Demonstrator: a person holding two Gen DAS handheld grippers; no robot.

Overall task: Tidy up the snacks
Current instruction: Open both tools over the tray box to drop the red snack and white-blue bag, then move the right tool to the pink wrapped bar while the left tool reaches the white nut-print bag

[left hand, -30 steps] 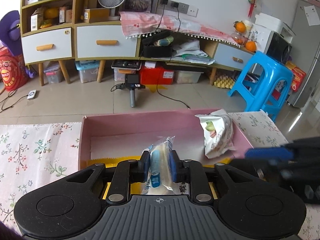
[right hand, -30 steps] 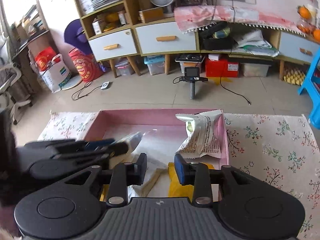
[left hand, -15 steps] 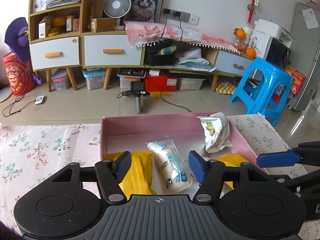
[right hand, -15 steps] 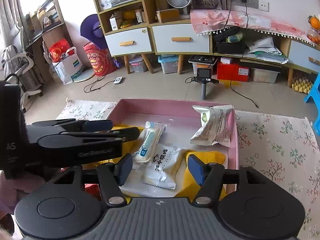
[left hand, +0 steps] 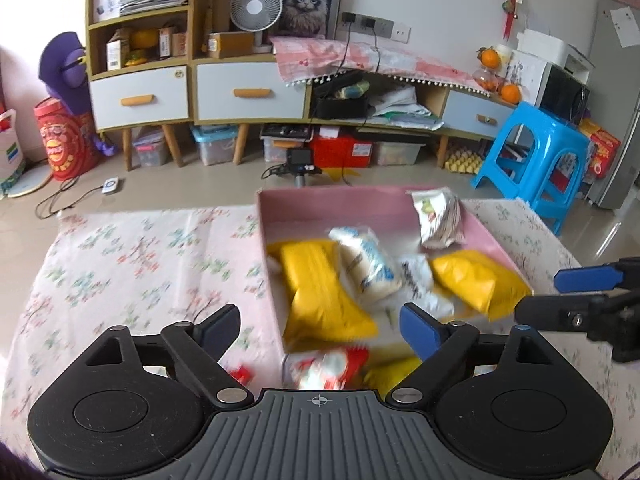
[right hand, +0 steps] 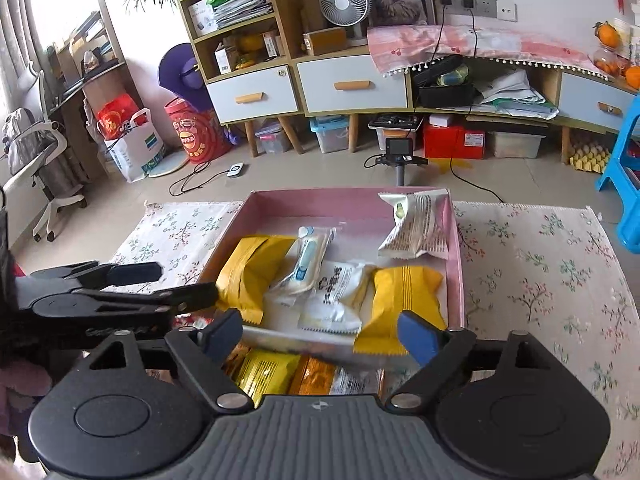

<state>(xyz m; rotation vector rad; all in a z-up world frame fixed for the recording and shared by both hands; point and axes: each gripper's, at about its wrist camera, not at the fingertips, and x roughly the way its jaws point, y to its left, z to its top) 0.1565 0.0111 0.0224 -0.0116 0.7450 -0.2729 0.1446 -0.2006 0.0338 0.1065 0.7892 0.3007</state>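
Both grippers, left [left hand: 320, 326] and right [right hand: 320, 336], gape wide, holding nothing. Loose packets [right hand: 276, 372] lie just under the right one. Beyond, the pink box [right hand: 456, 248] on the floral cloth [right hand: 552, 272] holds yellow bags [right hand: 400, 300], white packets [right hand: 336, 296] and a silver bag [right hand: 416, 228].

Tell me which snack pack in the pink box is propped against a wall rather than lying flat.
The silver-green pack in the far right corner: it leans up on the box's right wall, while the yellow and white packs lie flat on the floor.
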